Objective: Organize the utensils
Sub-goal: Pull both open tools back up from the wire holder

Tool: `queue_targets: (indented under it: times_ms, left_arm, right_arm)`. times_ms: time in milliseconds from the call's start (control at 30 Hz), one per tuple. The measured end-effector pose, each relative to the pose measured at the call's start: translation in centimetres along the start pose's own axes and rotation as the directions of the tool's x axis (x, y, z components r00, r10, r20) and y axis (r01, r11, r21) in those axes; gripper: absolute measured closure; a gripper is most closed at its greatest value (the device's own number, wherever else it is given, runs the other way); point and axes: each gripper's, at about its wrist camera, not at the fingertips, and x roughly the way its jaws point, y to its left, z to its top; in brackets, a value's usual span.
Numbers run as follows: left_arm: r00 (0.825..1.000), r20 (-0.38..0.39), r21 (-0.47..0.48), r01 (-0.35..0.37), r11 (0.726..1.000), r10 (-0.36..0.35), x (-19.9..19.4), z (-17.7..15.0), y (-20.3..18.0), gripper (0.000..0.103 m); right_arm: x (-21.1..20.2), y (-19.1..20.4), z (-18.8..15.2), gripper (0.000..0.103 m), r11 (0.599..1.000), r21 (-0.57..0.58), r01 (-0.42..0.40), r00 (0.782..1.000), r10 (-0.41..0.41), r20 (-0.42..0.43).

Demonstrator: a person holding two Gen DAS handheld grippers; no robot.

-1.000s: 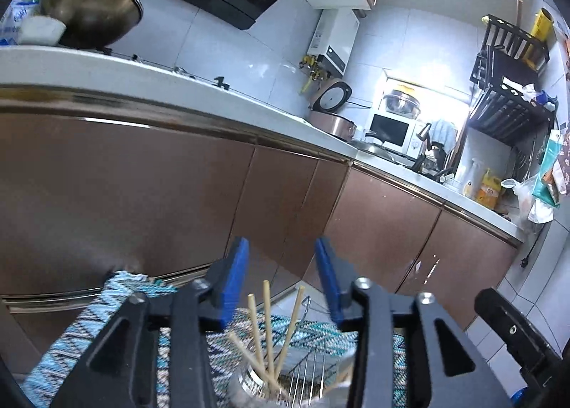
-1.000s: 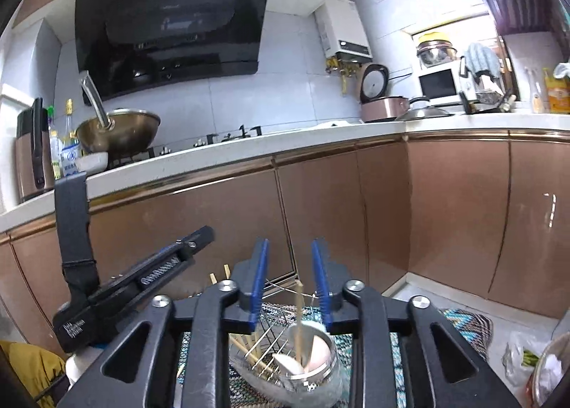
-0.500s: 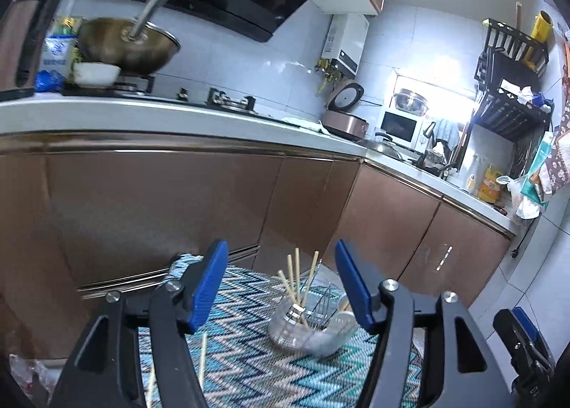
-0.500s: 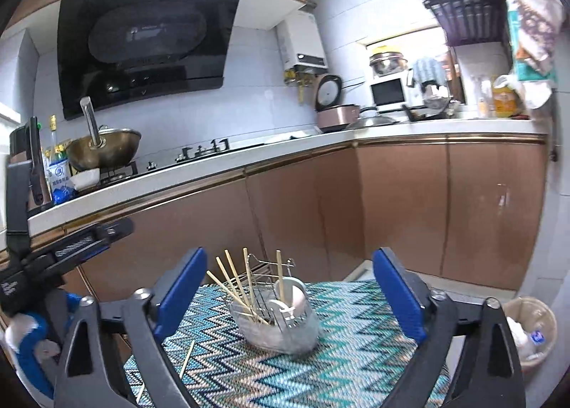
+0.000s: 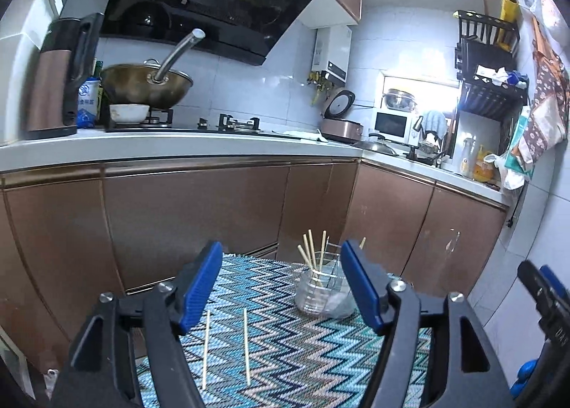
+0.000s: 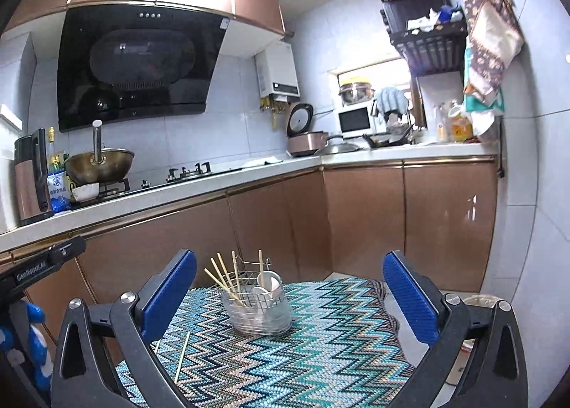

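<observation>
Both tools hang above a zigzag-patterned mat [image 6: 320, 347] in teal, white and navy, and each has its blue-padded jaws spread wide with nothing between them. The left tool [image 5: 285, 287] frames two loose chopsticks [image 5: 245, 347] that lie flat on the mat, nearly parallel and a little apart, running toward 12 o'clock. In the right wrist view those same sticks sit at about 8 o'clock from the holder, partly hidden behind the left finger of the right tool [image 6: 290, 295].

The utensil holder [image 6: 258, 308], a wire caddy with a clear shell around it, stands upright on the mat at 12 o'clock from the right tool. Several chopsticks lean out of its left compartment toward 11 o'clock, one more stands near the middle, and a pale spoon [image 6: 269, 283] rests in the right compartment. From the left wrist view the holder sits at 1 o'clock, partly behind the tool's right finger.

Beyond the mat runs a row of copper-brown cabinets [image 6: 363, 222] under a white counter [image 6: 199, 190], where a wok [image 6: 99, 164] sits on the stove at 10 o'clock.
</observation>
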Motion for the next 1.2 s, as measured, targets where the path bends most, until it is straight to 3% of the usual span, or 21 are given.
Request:
queue_targets:
  times_ms: [400,767,1067,1200]
  left_arm:
    - [0.986,0.109,0.033,-0.133,0.991,0.129,-4.6,-0.1,2.1,0.036]
    - [0.969,0.153,0.009,-0.199,0.98,0.196,-5.3,0.4,4.6,0.036]
    - [0.965,0.149,0.023,-0.22,0.975,0.214,-5.3,0.2,5.1,0.035]
    - [0.965,0.14,0.037,-0.229,0.973,0.222,-5.0,-0.1,4.8,0.029]
  right_arm:
    - [-3.9,1.1,-0.2,0.0,0.999,-0.042,-0.017,0.997,0.02,0.079]
    - [-5.1,1.3,0.2,0.0,0.999,-0.046,0.022,0.987,-0.015,0.159]
    - [-4.0,1.3,-0.4,0.0,0.999,-0.039,-0.014,0.99,0.019,0.137]
    - [-3.2,1.4,-1.1,0.0,0.998,-0.043,-0.038,0.994,0.043,0.103]
